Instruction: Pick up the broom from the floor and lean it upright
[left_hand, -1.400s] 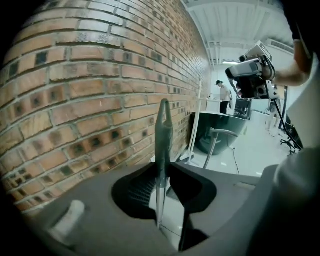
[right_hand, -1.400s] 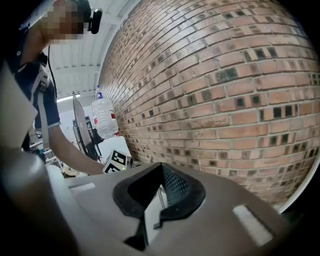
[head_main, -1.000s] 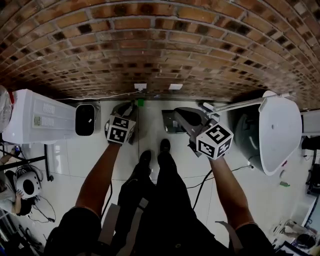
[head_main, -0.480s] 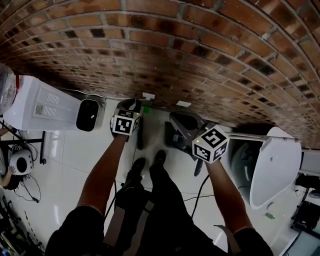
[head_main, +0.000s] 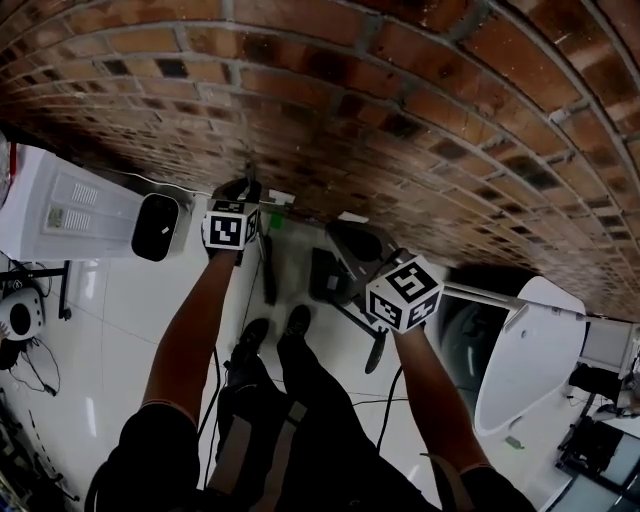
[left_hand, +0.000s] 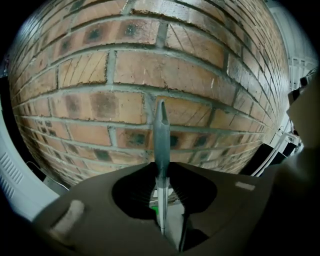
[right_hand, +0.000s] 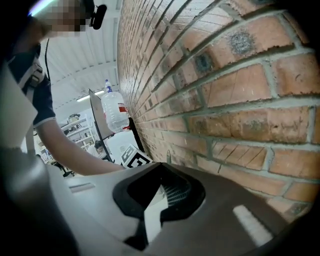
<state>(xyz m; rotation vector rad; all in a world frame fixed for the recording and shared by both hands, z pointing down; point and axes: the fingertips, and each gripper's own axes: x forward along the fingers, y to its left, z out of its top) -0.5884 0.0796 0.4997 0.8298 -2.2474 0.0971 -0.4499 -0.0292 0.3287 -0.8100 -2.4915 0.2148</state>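
We're tight up against the brick wall (head_main: 400, 110) now. The left gripper (head_main: 240, 195) sits right at the wall's face, its marker cube turned up toward us. Looking along its jaws, we see them clamped on the broom handle (left_hand: 161, 145). The thin silver-grey shaft runs straight through the middle of the grip. It stands upright in front of the bricks, with its pointed top end a little above the jaws and close to the wall. We can't tell from here whether that tip actually touches the brick.

In the head view a dark length of the broom (head_main: 267, 270) drops from that gripper toward the white floor (head_main: 130, 300) at the foot of the wall. It ends just ahead of the person's shoes (head_main: 250, 335). How the bottom end sits on the floor we can't make out.

Over to the right gripper (head_main: 345, 235). It's beside the left one, a touch further from the wall, and it points at the bricks on a slant. Its jaws stand apart with nothing between them. One ribbed pad (right_hand: 175, 192) is in plain sight, with only white showing through the gap. Looking along the wall from it, we catch the left gripper's cube (right_hand: 134, 156), the person's forearm (right_hand: 75, 155) and a big water bottle (right_hand: 114, 111) further along the wall.

A white appliance (head_main: 70, 210) with a dark round window lies at the wall's foot, left of the left gripper.
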